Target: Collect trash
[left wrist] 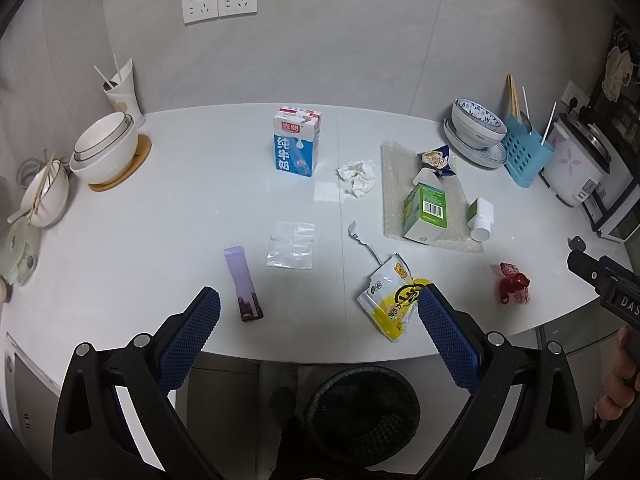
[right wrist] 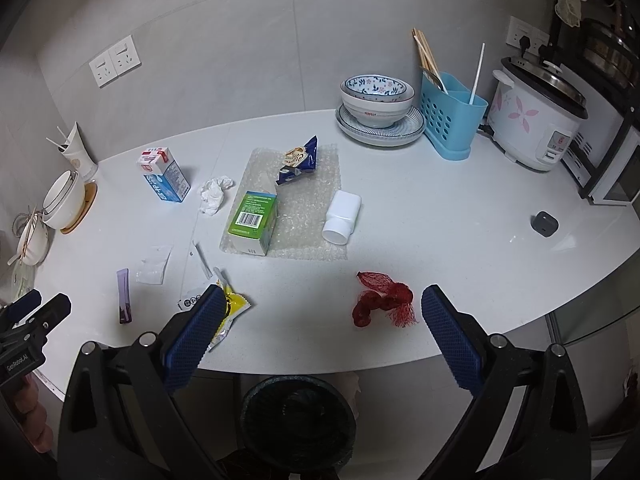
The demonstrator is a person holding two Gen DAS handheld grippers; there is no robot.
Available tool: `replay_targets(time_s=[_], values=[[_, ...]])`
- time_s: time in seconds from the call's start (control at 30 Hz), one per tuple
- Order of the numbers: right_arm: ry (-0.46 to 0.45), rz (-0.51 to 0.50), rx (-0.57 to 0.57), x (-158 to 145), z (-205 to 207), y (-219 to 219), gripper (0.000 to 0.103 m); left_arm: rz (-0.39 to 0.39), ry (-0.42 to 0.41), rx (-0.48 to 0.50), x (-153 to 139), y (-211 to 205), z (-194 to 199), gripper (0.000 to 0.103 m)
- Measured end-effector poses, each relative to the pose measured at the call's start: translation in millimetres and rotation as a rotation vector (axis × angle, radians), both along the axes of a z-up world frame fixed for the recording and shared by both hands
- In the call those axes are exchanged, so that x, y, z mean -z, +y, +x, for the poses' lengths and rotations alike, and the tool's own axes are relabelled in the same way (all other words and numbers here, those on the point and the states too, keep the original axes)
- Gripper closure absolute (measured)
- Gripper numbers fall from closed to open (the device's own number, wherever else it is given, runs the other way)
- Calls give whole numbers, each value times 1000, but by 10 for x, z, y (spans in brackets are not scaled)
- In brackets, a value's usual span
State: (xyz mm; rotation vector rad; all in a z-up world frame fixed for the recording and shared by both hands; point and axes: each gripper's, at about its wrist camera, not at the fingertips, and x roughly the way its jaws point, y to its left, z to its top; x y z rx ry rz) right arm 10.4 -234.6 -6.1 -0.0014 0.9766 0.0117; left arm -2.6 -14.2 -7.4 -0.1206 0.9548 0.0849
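Trash: scattered across the white countertop (right wrist: 460,216), none of it held.
Left gripper (left wrist: 320,320): jaws spread wide and empty, above the counter's near edge, between the purple sachet (left wrist: 244,288) and the yellow snack wrapper (left wrist: 394,298); its right finger overlaps the wrapper in the left wrist view.
Right gripper (right wrist: 320,320): jaws spread wide, nothing between them; the red mesh netting (right wrist: 382,298) lies on the counter just inside the right finger.
Milk carton (left wrist: 296,140): upright, blue and white, Chinese characters down its front (the red logo on top is too small to read).
Crumpled tissue (left wrist: 358,178): just right of the carton.
Clear plastic bag (left wrist: 291,245): flat, near the sachet.
Torn white strip (left wrist: 362,238): between the clear bag and the bubble wrap sheet (right wrist: 312,236).
Green box (right wrist: 252,222): on the bubble wrap, barcode facing up.
Blue snack packet (right wrist: 300,162): on the far part of the bubble wrap.
White bottle (right wrist: 342,216): on its side at the sheet's right edge.
Trash bin (right wrist: 298,424): dark, round, on the floor below the counter edge.
Patterned bowl (right wrist: 376,98): stacked on plates, "PERFECT" printed in red on the lower bowl.
Rice cooker (right wrist: 536,116): white with pink flowers, at the far right.
Gripper lettering: "GenRobot.AI" on the left tool's body, seen from the right wrist view.
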Motion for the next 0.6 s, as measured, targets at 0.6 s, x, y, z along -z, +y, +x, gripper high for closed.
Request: replay_targets(time_s=[0.6], values=[[140,-46,57,579,1403,-38,13,4,226,-11,961,442,1186,6]])
